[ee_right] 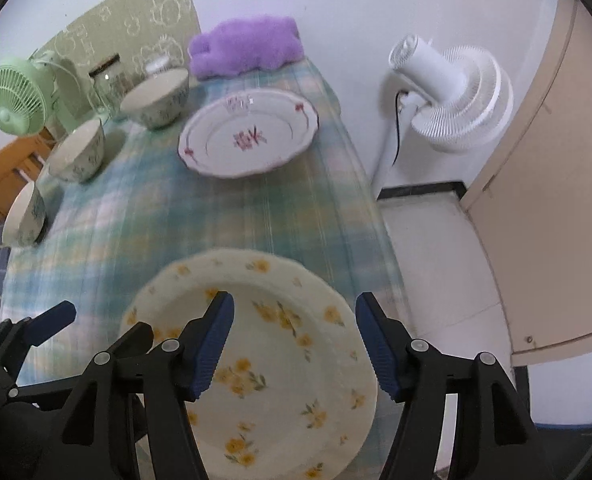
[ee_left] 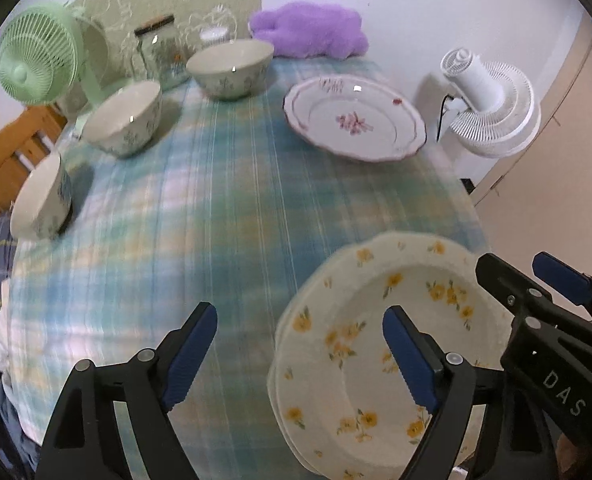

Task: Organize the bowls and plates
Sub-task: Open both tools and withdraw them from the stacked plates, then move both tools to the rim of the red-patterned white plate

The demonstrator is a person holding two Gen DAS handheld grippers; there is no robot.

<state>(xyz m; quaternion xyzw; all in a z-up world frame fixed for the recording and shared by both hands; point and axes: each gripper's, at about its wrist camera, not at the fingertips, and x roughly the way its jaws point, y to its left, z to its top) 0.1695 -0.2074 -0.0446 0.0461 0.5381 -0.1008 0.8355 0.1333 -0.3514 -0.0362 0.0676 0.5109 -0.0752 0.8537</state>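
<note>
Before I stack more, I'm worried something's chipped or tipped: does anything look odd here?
Nothing looks chipped or spilled. The yellow-flowered plates sit stacked near the table's corner, slightly offset. The pink-flowered plate lies flat, and the three bowls stand upright. Blur hides fine cracks.

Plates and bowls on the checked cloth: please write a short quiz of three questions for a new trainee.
1. How many bowls stand on the tablecloth?
2. True or false: the right gripper is clamped on the yellow-flowered plate.
3. Which thing lies at the far end of the table, behind the pink-flowered plate? A) a purple plush cushion B) a kettle C) a stack of cups

Key
1. Three: the far bowl, the middle bowl and the near bowl.
2. False: its jaws stand open above the plate, as do those of the left gripper.
3. A, the purple plush cushion.
</note>
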